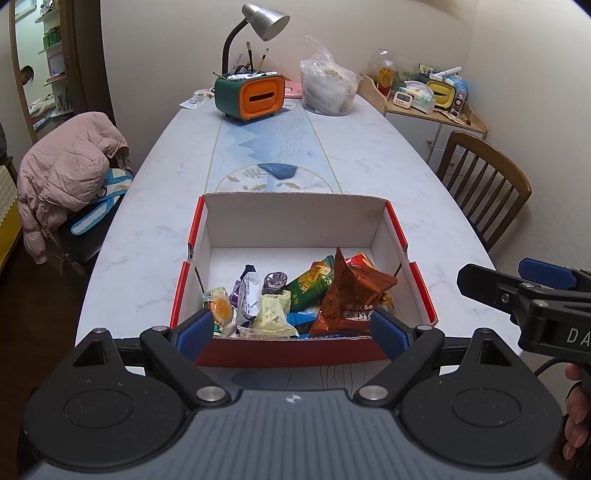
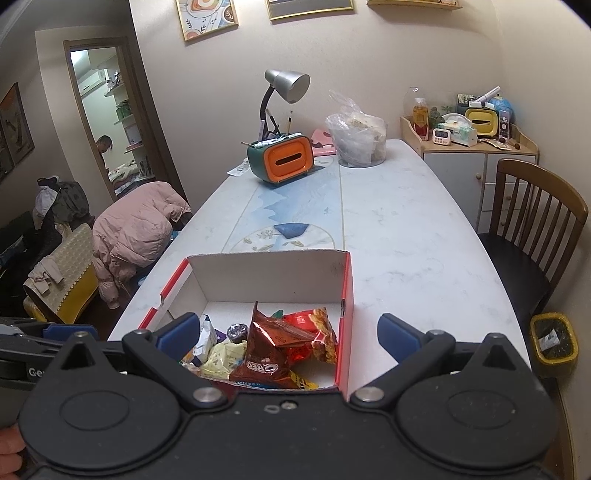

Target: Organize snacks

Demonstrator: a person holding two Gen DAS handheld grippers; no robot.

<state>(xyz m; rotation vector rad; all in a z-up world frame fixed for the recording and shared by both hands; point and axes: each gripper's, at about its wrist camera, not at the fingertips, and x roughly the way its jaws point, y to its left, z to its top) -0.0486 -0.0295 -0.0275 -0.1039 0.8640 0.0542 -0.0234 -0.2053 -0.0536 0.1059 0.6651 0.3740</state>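
Note:
A red-and-white cardboard box (image 1: 291, 218) (image 2: 269, 273) sits on the marble table near its front edge. Inside lie several wrapped snacks: a brown Oreo packet (image 1: 351, 295) (image 2: 271, 347), a green packet (image 1: 310, 284), a pale yellow packet (image 1: 271, 314) (image 2: 225, 354), a purple-wrapped sweet (image 1: 274, 282) and an orange jelly cup (image 1: 219, 308). My left gripper (image 1: 291, 332) is open, its blue pads (image 1: 194, 336) wide apart at the box's near wall, holding nothing. My right gripper (image 2: 288, 332) is open too, above the box's near right corner, and empty. It also shows at the right edge of the left view (image 1: 517, 284).
At the table's far end stand a green-and-orange tissue box (image 1: 255, 94) with a desk lamp (image 1: 264, 20) and a plastic bag of food (image 1: 328, 85). A pink jacket (image 1: 70, 170) hangs on a chair at left; a wooden chair (image 2: 535, 221) and a yellow bin (image 2: 554, 339) are right.

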